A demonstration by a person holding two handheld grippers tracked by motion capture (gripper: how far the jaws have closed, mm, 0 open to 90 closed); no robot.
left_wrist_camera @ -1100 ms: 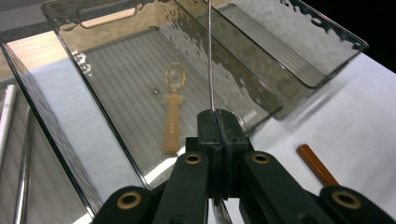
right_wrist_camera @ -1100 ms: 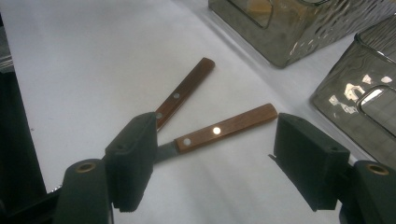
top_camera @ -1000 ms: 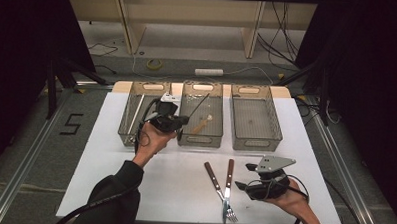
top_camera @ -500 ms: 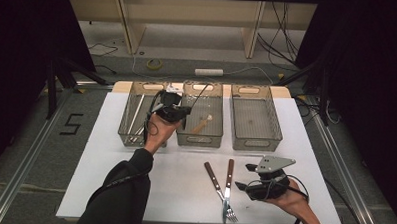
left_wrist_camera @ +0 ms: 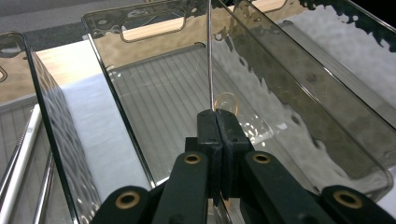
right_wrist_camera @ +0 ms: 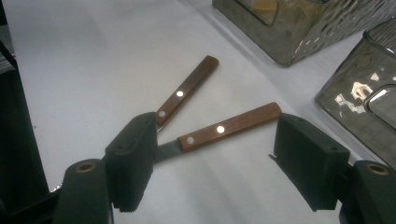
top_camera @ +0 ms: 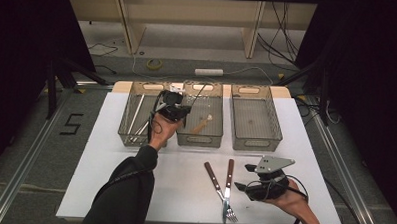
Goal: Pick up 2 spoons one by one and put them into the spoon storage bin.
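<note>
Right gripper [top_camera: 241, 186] wide open and unmoved, two wood-handled forks [right_wrist_camera: 201, 114] on the white surface [top_camera: 133, 190] just ahead of it, left gripper [left_wrist_camera: 217, 122] now lower over the middle bin [left_wrist_camera: 299, 88], clenched on a thin metal utensil [left_wrist_camera: 209, 56].

You hold a thin silver rod [left_wrist_camera: 210, 56] by its lower end. It stands almost upright over the middle bin [top_camera: 216, 141], leaning slightly far and right. On the near table, right of centre, lie a fork [top_camera: 228, 180] and a second wood-handled piece [top_camera: 213, 175]. Their riveted handles spread apart towards the far side and their metal ends meet near you.
</note>
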